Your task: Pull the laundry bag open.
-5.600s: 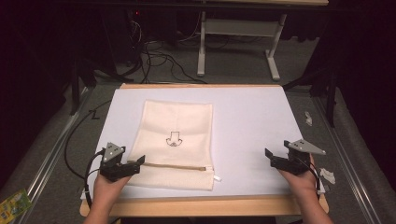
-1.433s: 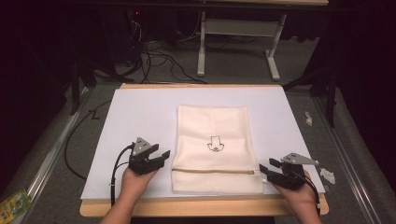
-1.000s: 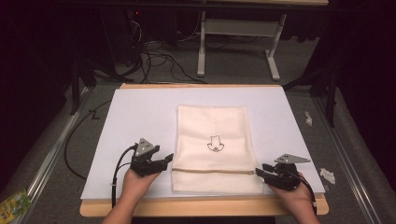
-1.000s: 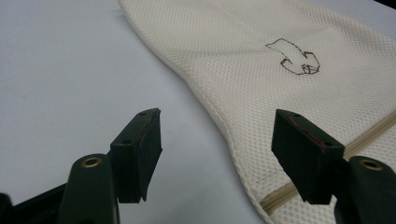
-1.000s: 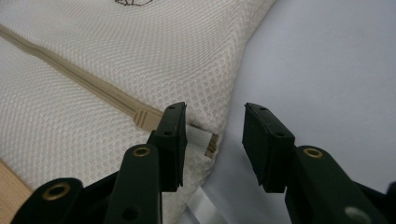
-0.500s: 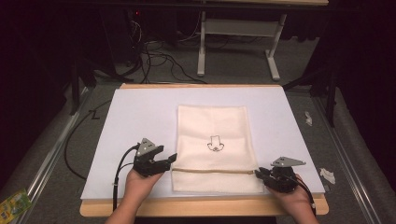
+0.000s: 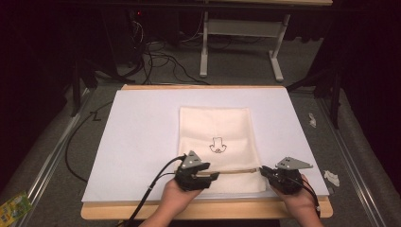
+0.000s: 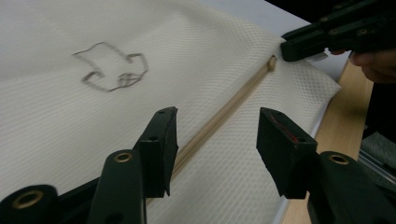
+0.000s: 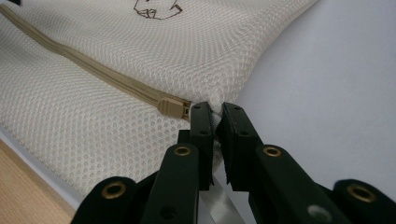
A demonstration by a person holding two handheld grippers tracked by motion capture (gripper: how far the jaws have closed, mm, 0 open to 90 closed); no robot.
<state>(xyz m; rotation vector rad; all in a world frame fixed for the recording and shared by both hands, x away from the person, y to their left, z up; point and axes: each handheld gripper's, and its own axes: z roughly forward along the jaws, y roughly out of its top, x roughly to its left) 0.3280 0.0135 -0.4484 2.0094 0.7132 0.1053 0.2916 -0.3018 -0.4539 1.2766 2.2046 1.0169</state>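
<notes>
Change: the left tongs (image 7: 204, 177) have been brought in from beside the cream mesh zip bag (image 7: 217, 142) onto its near part, and their jaws have just been narrowing; they are released, straddling the tan zipper (image 8: 219, 114) without pressing it.
Right tongs (image 9: 214, 122): just closed, now clenched on the bag's edge beside the zipper's end.
Bag: flat on the white sheet (image 7: 142, 127) covering the wooden counter (image 7: 113, 212), towards the near edge.
Meaning: the bag is judged anchored at one end, so the zipper can be worked next.
Unclear: the zipper's pull cannot be made out; the small dark printed figure (image 7: 218, 146) is too small to read.
</notes>
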